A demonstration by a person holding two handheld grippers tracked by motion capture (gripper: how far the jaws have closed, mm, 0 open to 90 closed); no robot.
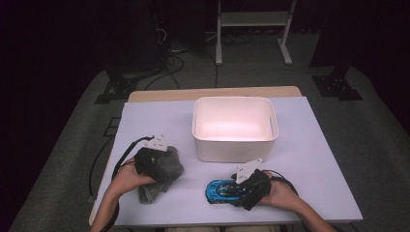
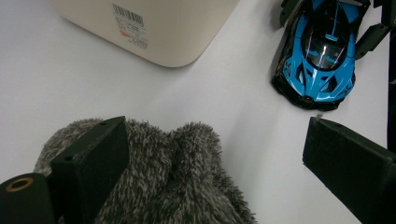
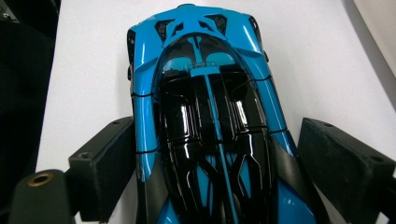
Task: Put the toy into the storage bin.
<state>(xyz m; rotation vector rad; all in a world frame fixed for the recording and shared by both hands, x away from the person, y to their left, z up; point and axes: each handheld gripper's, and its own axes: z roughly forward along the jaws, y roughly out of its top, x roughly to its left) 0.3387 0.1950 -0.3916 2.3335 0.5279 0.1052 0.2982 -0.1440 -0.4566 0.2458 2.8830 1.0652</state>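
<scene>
Where the white table [image 1: 314, 159] carries them: white bin [image 1: 235, 126], centre-rear; grey plush toy [image 2: 173, 182] under the left gripper [image 2: 215, 163], jaws wide, one pad touching fur; blue toy car [image 3: 205, 116] (front right) between the right gripper [image 3: 210, 168] jaws, spread, left pad touching.

One blue toy car [image 1: 221, 191], one grey plush toy [image 1: 162, 175], one white bin [image 1: 235, 145], two grippers.
</scene>
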